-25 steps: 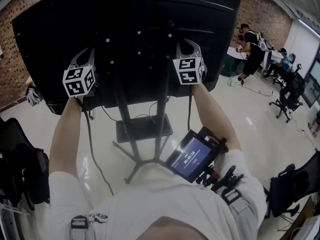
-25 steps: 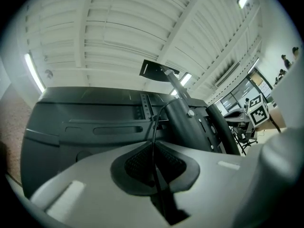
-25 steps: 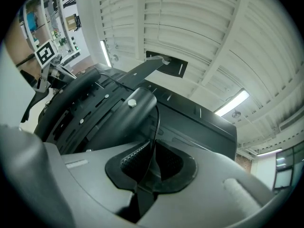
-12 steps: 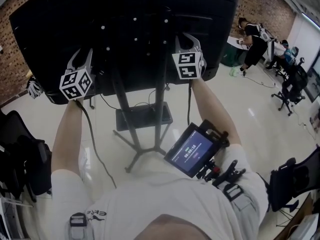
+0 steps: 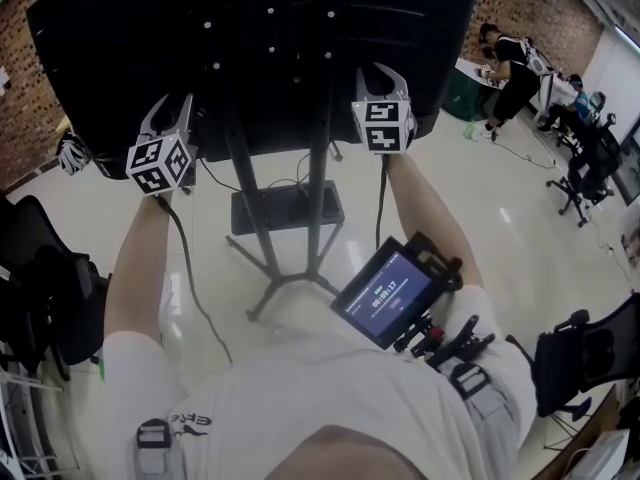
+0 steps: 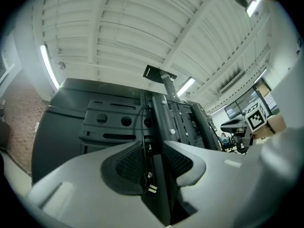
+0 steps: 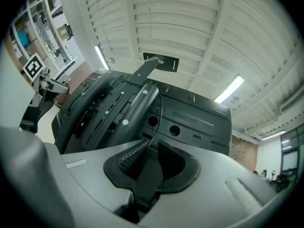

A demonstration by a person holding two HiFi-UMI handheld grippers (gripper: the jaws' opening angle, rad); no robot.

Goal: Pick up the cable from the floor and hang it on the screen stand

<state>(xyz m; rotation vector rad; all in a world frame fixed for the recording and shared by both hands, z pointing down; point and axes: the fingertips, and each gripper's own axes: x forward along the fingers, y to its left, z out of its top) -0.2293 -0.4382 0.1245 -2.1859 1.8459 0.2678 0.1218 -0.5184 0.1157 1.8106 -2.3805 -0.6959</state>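
The thin black cable (image 6: 143,127) runs up the back of the screen stand (image 5: 318,188), and its small plug end (image 6: 151,188) dangles between my left gripper's pads. My left gripper (image 5: 170,113) (image 6: 154,151) is opening; its pads stand apart and do not press on the cable. At the stand's right side, my right gripper (image 5: 383,76) (image 7: 151,148) has the cable (image 7: 159,113) running down into its jaws, which look shut on it. Loose lengths of cable (image 5: 185,258) hang from under both grippers. The black screen (image 5: 250,38) fills the top of the head view.
The stand's legs and a black box (image 5: 285,223) sit on the shiny floor below. A tablet device (image 5: 390,293) hangs at the person's waist. A dark chair (image 5: 40,308) is at the left. People (image 5: 510,68) and office chairs (image 5: 580,168) are at the back right.
Both grippers stay up at the back of the screen, the left one a little lower and farther left. The cable still hangs below each of them.
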